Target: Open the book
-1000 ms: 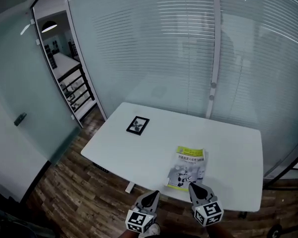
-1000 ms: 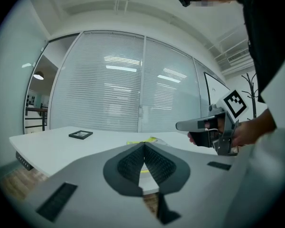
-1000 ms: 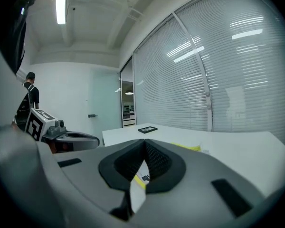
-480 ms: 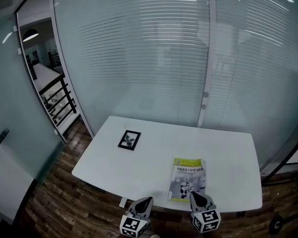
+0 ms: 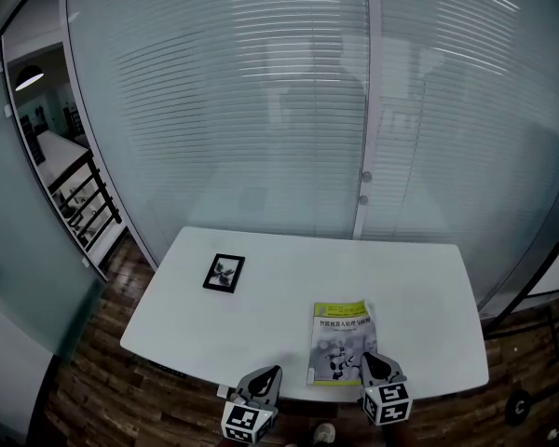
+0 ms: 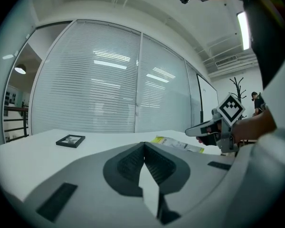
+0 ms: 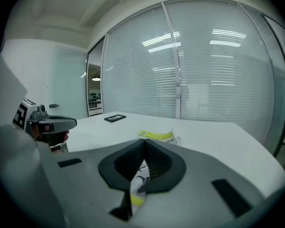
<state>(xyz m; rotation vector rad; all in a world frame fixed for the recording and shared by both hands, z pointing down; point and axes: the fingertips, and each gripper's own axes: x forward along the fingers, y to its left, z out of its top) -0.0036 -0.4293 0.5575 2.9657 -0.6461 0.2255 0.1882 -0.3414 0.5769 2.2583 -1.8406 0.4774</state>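
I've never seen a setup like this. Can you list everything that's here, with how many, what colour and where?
table: one, white, centre of the room, in front of the glass wall
book: one, yellow-green and white cover, closed, flat on the table near its near edge, right of centre
picture frame: one, black, flat on the table's left part, well apart from the book
glass wall with blinds: one, pale grey, behind the table
floor: dark wood planks, around the table
left hand-held gripper: one, grey, at the table's near edge left of the book, jaws together, empty
right hand-held gripper: one, grey, by the book's near right corner, jaws together, empty
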